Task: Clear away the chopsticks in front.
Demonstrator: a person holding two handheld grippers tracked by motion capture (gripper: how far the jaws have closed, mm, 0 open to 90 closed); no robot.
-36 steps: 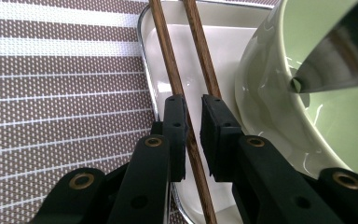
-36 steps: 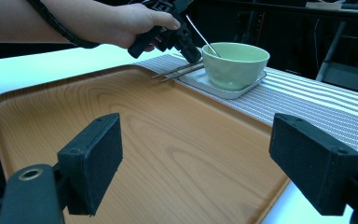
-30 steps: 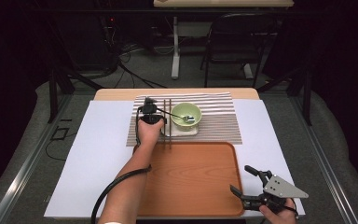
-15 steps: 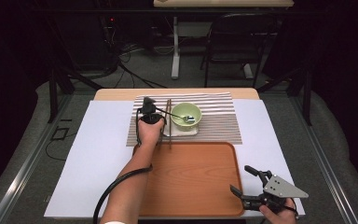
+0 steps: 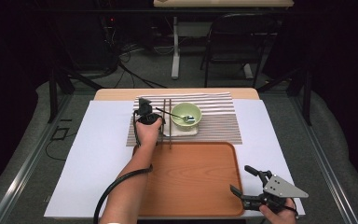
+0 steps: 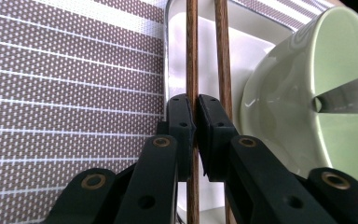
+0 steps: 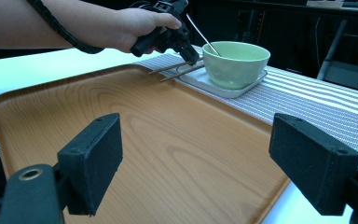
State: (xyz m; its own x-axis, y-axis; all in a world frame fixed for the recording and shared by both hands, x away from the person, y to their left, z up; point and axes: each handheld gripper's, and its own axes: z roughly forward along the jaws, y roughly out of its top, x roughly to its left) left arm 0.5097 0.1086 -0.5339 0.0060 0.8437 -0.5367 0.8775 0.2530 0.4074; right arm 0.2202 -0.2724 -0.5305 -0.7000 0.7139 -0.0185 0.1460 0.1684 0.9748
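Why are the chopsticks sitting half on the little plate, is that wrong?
A bit odd, yes. The two chopsticks lie across the edge of the white plate beside the bowl, their near ends poking over the tray rim. The left tongs pinch just one of them. Nothing looks spilled or broken.

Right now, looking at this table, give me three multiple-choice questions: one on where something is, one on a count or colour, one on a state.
1. Where does the green bowl stand?
A. on the white dish on the striped mat
B. on the wooden tray
C. on the floor

2. How many chopsticks lie beside the bowl?
A. one
B. two
C. four

3. How is the left gripper?
A. wide open
B. shut on one chopstick
C. holding the spoon

Answers: 1 A, the dish sits under the bowl; 2 B, two brown sticks lie side by side; 3 B, its pads pinch the left stick.
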